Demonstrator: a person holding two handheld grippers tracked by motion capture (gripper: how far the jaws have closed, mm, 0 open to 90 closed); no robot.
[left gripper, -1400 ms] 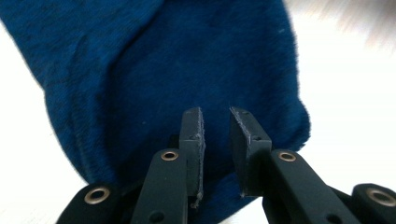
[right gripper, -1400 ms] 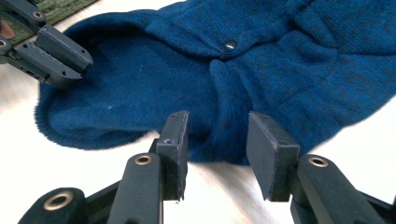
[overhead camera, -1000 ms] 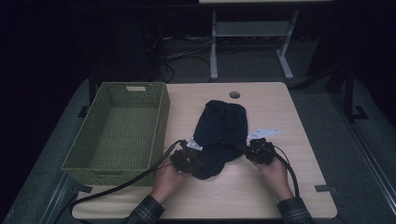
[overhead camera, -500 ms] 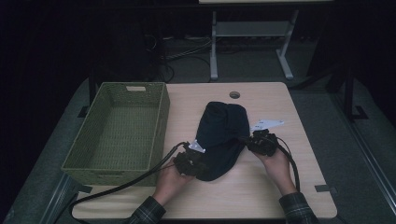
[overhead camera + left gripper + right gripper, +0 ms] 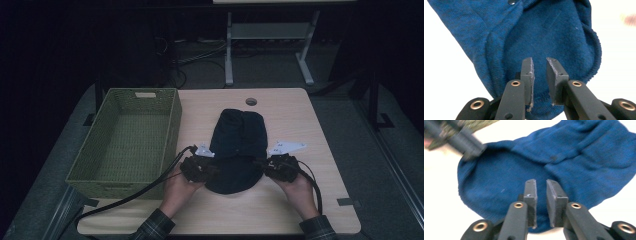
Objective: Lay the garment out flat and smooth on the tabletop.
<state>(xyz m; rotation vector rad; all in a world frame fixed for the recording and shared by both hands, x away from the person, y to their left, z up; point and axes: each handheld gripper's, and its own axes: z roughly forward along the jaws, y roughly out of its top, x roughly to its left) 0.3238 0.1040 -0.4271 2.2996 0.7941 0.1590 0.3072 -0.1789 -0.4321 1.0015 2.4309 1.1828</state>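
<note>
Cloth: we see the blue cloth flat on the bench, right of the basket.
Left claw: at its near-left edge, narrowly spread, pinching nothing.
Right claw: at its near-right edge, narrow gap, pinching nothing.

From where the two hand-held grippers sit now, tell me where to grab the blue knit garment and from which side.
Grip the blue knit garment at its rounded near hem, one hand-held gripper per side. It lies flat and folded, so only that thick ribbed edge gives the jaws something to pinch. Come in low from the person's side, the left hand-held gripper at the left curve, the right hand-held gripper at the right.
</note>
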